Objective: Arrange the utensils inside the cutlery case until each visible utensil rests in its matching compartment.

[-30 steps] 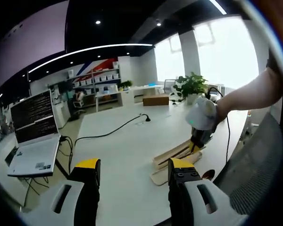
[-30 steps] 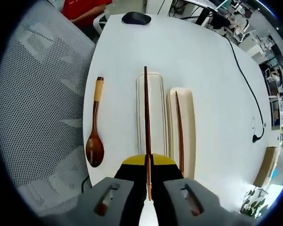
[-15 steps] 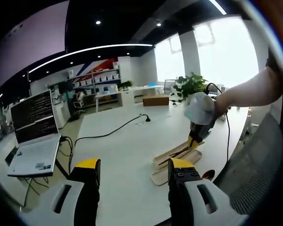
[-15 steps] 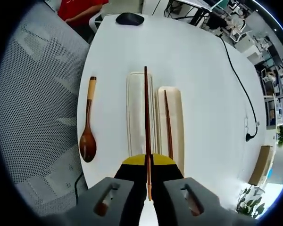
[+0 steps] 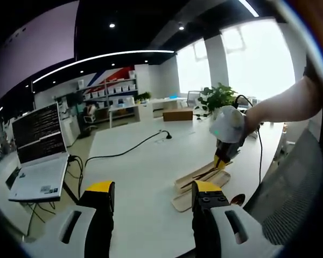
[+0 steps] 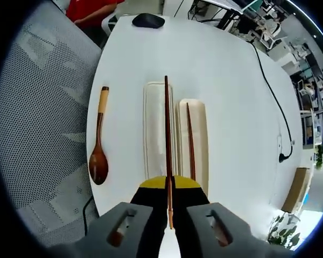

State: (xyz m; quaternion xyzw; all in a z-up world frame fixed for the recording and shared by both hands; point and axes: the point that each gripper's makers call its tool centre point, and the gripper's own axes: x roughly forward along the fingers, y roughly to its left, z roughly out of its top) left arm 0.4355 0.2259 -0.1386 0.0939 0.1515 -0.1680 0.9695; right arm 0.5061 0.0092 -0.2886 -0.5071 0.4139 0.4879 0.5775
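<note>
The right tool (image 6: 169, 185) grips a dark wooden chopstick (image 6: 166, 134) above the pale two-trough cutlery case (image 6: 157, 107), whose right trough holds its twin (image 6: 189, 141); next, probably, lower it alongside, while the left tool (image 5: 151, 200) hangs open.

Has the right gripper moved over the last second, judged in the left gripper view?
Yes. The right gripper has shifted slightly up and left against the potted plant, with the case below it.
</note>
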